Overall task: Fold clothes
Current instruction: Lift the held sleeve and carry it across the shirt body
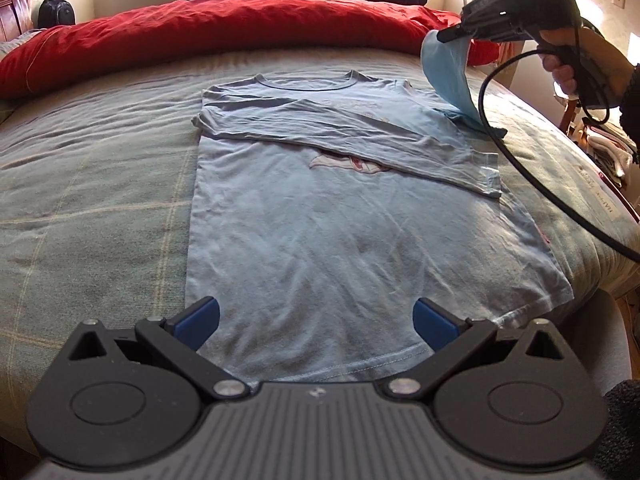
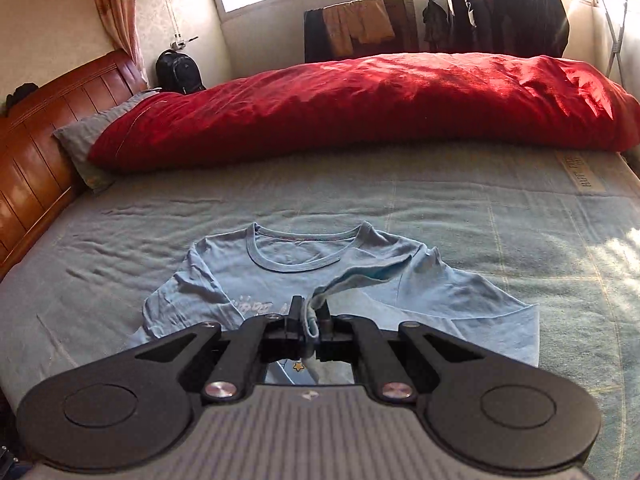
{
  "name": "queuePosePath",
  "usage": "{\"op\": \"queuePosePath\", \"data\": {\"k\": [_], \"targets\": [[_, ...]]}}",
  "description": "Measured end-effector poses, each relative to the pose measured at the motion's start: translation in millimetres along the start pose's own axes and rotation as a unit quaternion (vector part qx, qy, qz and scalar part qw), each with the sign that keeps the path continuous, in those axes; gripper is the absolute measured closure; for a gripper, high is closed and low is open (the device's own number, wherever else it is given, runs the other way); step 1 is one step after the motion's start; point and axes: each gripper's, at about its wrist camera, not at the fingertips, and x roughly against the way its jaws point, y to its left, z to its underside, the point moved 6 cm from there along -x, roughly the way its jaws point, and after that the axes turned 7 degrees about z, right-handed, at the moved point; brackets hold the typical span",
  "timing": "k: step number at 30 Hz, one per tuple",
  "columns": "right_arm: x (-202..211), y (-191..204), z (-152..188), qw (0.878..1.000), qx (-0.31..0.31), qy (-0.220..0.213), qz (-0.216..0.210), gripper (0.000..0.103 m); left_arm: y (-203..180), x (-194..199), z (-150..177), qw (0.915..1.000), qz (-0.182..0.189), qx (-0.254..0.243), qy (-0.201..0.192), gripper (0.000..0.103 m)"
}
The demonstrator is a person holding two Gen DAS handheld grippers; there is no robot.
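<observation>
We have the light-blue T-shirt (image 1: 360,240) flat on the bed (image 1: 100,168), one sleeve folded across. Right gripper (image 2: 311,322) clamps the other sleeve (image 1: 448,76), lifted; left gripper (image 1: 316,320) hovers released above the hem. Judged next: lay it across the chest

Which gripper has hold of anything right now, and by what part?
The right gripper is shut on the blue T-shirt, pinching its right sleeve. The left gripper is open, holding nothing.

Your left gripper (image 1: 316,322): jaws wide apart above the T-shirt (image 1: 340,240) hem, at 6 o'clock.
Your right gripper (image 1: 450,36): lifts a sleeve (image 1: 450,76), at 1 o'clock.
</observation>
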Motion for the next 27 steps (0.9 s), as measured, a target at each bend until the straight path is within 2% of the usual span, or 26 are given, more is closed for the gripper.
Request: {"op": "queuePosePath", "data": {"k": [11, 17, 27], "targets": [[5.9, 42.8, -5.7, 0.999, 0.033, -0.018, -0.012, 0.098, 9.1, 3.0, 6.2, 0.9999, -0.004, 0.012, 0.001, 0.001], [0.8, 80.3, 0.6, 0.997, 0.066, -0.028, -0.018, 0.098, 17.5, 3.5, 7.8, 0.9998, -0.016, 0.014, 0.004, 0.001], [-27.9, 149.9, 22.1, 0.991, 0.121, -0.012, -0.051, 0.098, 59.7, 16.5, 16.6, 0.9962, -0.079, 0.027, 0.025, 0.001]]}}
